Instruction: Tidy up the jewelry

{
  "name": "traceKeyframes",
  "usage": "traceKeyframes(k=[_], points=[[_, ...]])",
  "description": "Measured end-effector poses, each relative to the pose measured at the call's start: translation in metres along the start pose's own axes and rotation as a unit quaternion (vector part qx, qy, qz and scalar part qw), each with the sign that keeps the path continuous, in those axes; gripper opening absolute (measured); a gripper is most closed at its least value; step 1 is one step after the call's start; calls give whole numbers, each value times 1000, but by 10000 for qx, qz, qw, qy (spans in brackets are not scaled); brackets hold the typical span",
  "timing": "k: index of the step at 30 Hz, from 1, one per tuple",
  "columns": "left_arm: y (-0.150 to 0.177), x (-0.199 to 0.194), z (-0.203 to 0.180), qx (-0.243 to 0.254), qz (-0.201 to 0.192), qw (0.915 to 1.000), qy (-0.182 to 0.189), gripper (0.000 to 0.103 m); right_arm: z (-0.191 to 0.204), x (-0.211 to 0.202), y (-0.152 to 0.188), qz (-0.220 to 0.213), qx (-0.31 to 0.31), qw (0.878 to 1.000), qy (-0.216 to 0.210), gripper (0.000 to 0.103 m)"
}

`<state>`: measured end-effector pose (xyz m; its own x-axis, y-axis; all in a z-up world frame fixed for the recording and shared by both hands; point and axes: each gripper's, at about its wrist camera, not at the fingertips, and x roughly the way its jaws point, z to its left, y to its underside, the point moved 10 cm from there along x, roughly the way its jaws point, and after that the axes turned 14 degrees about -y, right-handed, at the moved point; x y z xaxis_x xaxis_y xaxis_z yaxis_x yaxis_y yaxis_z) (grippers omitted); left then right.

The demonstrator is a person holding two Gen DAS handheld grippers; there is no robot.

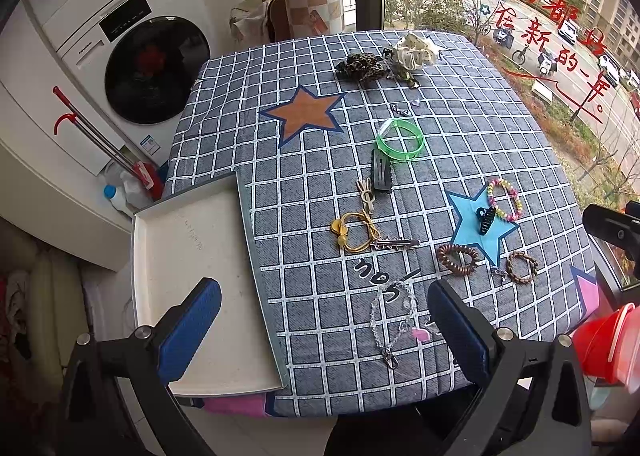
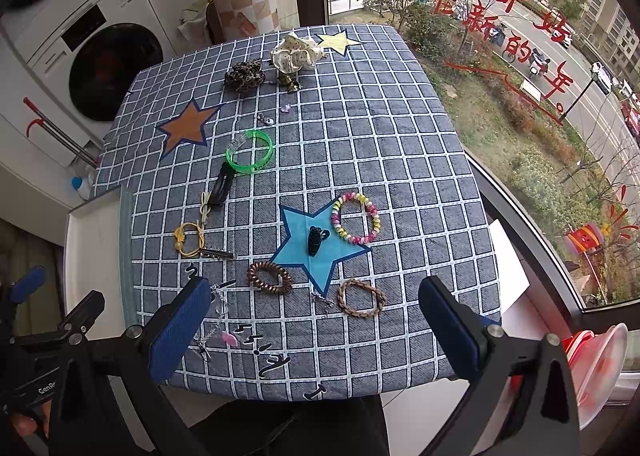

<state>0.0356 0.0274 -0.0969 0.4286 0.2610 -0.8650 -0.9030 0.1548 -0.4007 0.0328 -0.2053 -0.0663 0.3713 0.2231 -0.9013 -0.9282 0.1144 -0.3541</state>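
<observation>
Jewelry lies scattered on a blue checked cloth (image 1: 460,143): a green bangle (image 1: 399,139), a black hair clip (image 1: 381,171), a yellow hair tie (image 1: 354,232), a brown coil tie (image 1: 458,259), a braided bracelet (image 2: 361,297), a colourful bead bracelet (image 2: 355,217), a small black claw clip (image 2: 316,240) and a clear bead chain (image 1: 394,316). A white tray (image 1: 192,256) sits at the table's left edge. My left gripper (image 1: 324,320) hovers open over the near edge between tray and chain. My right gripper (image 2: 316,328) hangs open above the braided bracelet, holding nothing.
Two scrunchies (image 2: 298,51) and small charms lie at the far end of the table. A washing machine (image 1: 132,59) stands to the left, a window (image 2: 520,55) to the right. A red container (image 1: 608,344) sits at the near right.
</observation>
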Motion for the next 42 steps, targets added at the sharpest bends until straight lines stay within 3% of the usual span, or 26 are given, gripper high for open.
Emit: traceKeyframes(k=[17,26,34,42], points=[[2,7,-7,78,147,9999,23,103,-6,8,3,146,88,9999,-18,103],[-2,44,-21,74,511,9987,48,103,-26,38,10,462,292,9985,-38,103],[-35,95,-46,-288,863,9952,350,103,-62,77,3,705,521,9961,-22,103],[-88,141,-79,-461,843,9946,391,103,-104,116,-21,763,688,9947,27,103]])
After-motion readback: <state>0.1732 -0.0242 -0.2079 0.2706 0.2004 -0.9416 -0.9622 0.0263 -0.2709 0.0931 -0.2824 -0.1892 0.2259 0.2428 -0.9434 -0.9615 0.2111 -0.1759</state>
